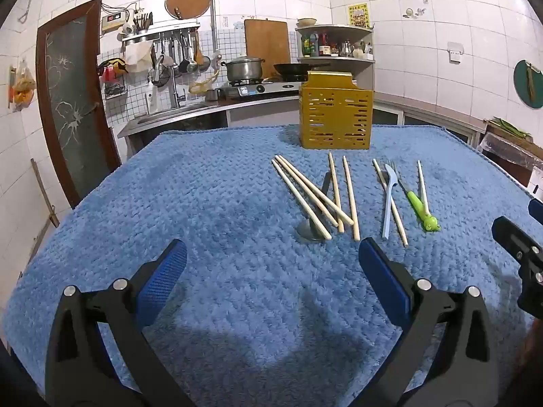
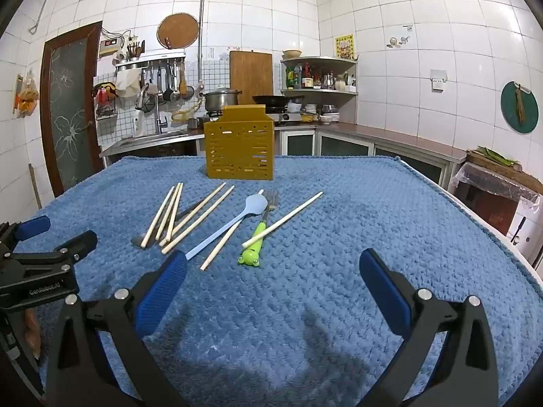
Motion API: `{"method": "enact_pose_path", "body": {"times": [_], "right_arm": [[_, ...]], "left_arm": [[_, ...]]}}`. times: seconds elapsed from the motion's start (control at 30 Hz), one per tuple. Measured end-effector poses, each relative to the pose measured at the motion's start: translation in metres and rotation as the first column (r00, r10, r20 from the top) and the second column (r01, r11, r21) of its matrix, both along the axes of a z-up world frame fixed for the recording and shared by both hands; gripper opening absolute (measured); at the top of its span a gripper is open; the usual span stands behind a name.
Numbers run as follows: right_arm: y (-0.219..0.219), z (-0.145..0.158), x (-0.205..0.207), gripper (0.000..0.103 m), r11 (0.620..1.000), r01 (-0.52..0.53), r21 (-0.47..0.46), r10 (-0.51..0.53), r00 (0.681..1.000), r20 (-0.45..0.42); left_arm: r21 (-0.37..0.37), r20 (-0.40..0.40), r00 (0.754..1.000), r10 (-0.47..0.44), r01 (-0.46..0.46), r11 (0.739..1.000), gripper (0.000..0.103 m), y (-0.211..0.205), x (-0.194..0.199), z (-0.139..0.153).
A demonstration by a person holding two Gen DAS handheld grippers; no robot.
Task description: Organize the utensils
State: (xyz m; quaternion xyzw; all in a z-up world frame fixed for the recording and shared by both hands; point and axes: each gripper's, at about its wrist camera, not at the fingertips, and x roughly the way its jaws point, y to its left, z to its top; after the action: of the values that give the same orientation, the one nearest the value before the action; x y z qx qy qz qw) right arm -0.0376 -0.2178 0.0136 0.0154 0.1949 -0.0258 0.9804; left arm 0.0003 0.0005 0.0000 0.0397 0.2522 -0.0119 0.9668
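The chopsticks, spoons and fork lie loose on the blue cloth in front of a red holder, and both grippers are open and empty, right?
Not quite: the holder is yellow, not red, as the right wrist view shows. The rest holds: chopsticks, spoons and fork lie loose on the blue cloth, and the left gripper and right gripper are open and empty.

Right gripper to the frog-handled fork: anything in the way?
Bare blue cloth lies between the open right gripper and the frog-handled fork. But one chopstick lies across the fork's green handle, and the blue spoon lies close beside it.
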Motion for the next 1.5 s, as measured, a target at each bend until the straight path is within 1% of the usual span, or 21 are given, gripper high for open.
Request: {"method": "enact_pose_path", "body": {"times": [0.43, 0.57, 0.67, 1.5], "right_arm": [[-0.0037, -0.0026, 0.0000, 0.099, 1.000, 0.007, 0.002, -0.007, 1.000, 0.003], [-0.0040, 0.0017, -0.0016, 0.099, 1.000, 0.009, 0.002, -0.009, 1.000, 0.009], [-0.0026, 0.0032, -0.0040, 0.099, 1.000, 0.011, 0.000, -0.011, 1.000, 0.011], [-0.0017, 0.0032, -0.0043, 0.099, 1.000, 0.008, -0.002, -0.008, 1.000, 0.011]], "left_arm": [[0.002, 0.003, 1.000, 0.001, -0.001, 1.000, 0.098, 0.0003, -0.0006, 0.0002], [0.001, 0.000, 1.000, 0.011, -0.011, 1.000, 0.098, 0.0003, -0.0013, 0.0022], [0.001, 0.008, 1.000, -0.001, 0.001, 1.000, 0.098, -0.0007, -0.0030, 0.0045], [0.002, 0.017, 1.000, -0.001, 0.001, 1.000, 0.098, -0.0007, -0.0048, 0.0058]]}}
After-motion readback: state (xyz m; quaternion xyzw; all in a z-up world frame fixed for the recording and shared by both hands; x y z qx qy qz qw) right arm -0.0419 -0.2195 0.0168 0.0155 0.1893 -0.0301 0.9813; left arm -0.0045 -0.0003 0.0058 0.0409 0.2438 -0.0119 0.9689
